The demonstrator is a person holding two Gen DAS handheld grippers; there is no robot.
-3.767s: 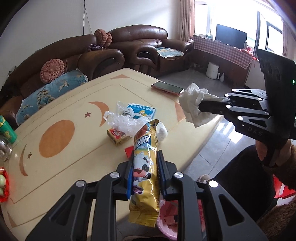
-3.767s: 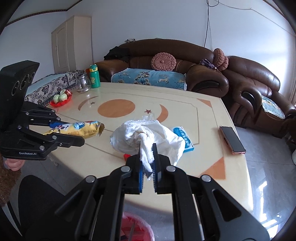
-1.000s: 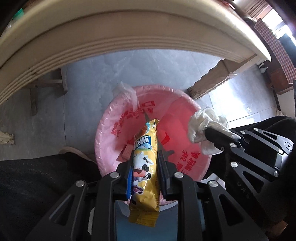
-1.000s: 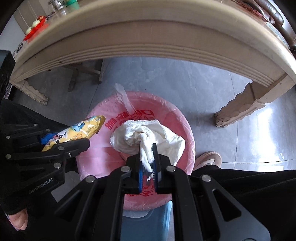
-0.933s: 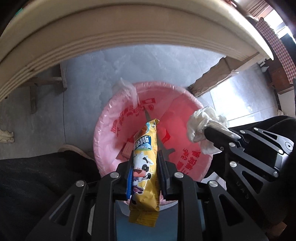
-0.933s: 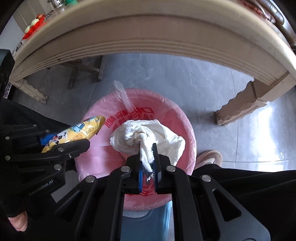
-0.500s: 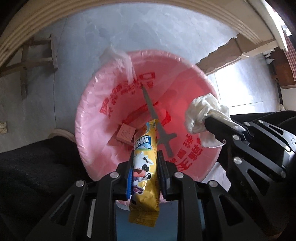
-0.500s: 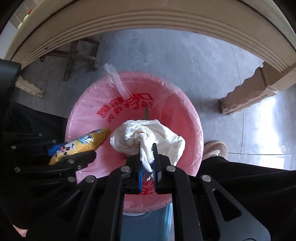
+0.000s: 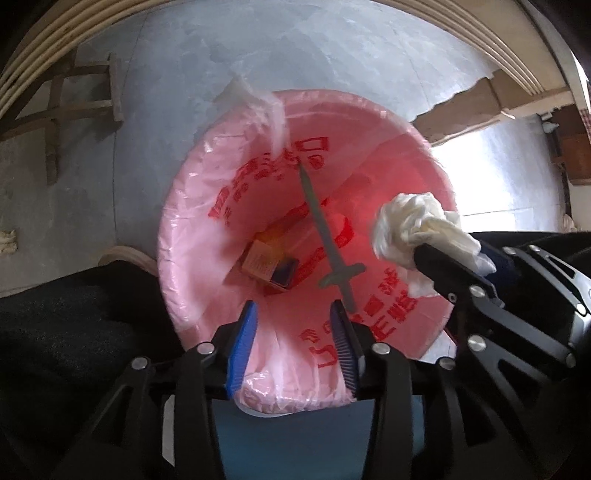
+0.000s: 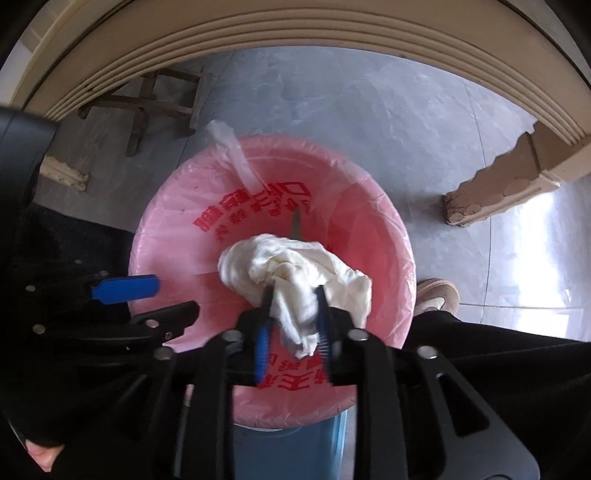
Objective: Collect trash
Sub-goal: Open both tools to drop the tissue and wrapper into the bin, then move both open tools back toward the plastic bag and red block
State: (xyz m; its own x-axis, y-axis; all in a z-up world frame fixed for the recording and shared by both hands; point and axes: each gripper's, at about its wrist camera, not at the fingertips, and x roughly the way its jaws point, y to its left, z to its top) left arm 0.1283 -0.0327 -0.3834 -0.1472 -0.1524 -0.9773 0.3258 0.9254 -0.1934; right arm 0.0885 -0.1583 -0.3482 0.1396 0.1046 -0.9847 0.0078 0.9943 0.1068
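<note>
A bin lined with a pink bag [image 9: 229,206] stands on the floor below both grippers. My left gripper [image 9: 293,317] is open and empty over its near rim; it also shows in the right wrist view [image 10: 144,299]. The snack packet is not clearly visible; small boxes [image 9: 269,264] and a grey plastic sword [image 9: 325,243] lie inside the bin. My right gripper [image 10: 293,302] hangs over the bin, its jaws parted, with a crumpled white tissue [image 10: 295,273] still between them. The tissue also shows in the left wrist view [image 9: 417,229].
The cream table edge [image 10: 295,33] arches overhead, with a carved table leg [image 10: 509,173] at the right and a wooden stool frame [image 10: 155,99] at the left. Grey tiled floor [image 10: 369,107] surrounds the bin. A shoe [image 10: 437,295] is beside the bin.
My left gripper has opened and the snack packet has left it. My right gripper's jaws have parted around the tissue. Both grippers have come closer over the bin.
</note>
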